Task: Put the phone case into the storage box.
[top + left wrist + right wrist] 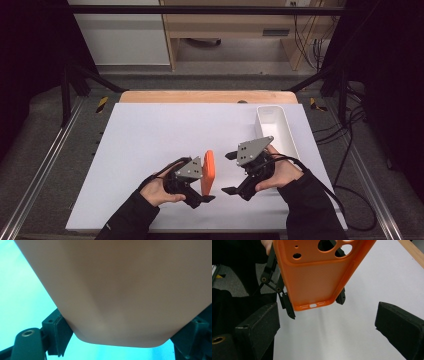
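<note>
Count on the tabletop (pixel 150 135): one orange phone case (pixel 208 172), one white bin (pixel 278 127), two grippers.

I see the left gripper (pixel 200 187) holding the single phone case on edge, lifted off the white surface, roughly mid-table and toward the near side. In the left gripper view the case (pixel 120 290) sits between both jaws, their pads pressed against its two long sides, so the jaws stand wide but clamped on it.

The right gripper (pixel 231 172) sits just to the right of the case, its jaws spread apart and pointing at it. In the right gripper view both black jaws flank bare white surface with nothing between them; the case (pixel 317 277) hangs ahead of them, inner face toward the camera, with camera cut-outs at the top and port holes along the lower edge.

The one bin stands at the far right, well apart from both grippers; I cannot tell its contents.
</note>
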The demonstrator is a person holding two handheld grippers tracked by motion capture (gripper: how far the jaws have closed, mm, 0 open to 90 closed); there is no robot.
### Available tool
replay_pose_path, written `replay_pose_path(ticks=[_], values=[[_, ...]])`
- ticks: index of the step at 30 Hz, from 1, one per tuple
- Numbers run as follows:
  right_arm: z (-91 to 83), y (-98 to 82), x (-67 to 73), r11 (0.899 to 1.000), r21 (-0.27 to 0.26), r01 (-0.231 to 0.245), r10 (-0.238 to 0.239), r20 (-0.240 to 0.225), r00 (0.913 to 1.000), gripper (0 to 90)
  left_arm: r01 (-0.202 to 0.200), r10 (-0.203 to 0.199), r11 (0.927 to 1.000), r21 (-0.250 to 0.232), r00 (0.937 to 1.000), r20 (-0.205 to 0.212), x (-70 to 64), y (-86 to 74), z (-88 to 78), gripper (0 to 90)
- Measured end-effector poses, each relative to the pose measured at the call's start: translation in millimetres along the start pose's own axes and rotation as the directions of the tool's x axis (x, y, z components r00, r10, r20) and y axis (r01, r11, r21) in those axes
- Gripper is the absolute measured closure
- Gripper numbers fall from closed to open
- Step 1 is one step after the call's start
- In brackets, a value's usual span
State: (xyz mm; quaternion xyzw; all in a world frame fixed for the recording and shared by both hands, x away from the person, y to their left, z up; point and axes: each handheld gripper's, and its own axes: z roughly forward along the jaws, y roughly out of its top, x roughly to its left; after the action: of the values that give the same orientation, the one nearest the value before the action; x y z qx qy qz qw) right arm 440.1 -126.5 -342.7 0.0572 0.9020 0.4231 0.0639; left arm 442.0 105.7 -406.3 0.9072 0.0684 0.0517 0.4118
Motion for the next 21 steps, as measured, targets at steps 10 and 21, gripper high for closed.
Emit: replay_pose_path(ticks=[10, 21], values=[[-4.9, 4.3, 0.6, 0.999, -0.036, -0.006, 0.006, -0.015, 0.9999, 6.3, 0.016, -0.016, 0.9996, -0.023, 0.9997, 0.018, 3.8, 2.5, 2.5, 15.2], [-0.5, 6.8, 0.6, 0.999, -0.043, -0.005, 0.003, -0.043, 0.9991, 6.4, -0.005, 0.006, 0.9999, -0.011, 0.9986, 0.052, -1.6, 0.1, 17.2, 15.2]])
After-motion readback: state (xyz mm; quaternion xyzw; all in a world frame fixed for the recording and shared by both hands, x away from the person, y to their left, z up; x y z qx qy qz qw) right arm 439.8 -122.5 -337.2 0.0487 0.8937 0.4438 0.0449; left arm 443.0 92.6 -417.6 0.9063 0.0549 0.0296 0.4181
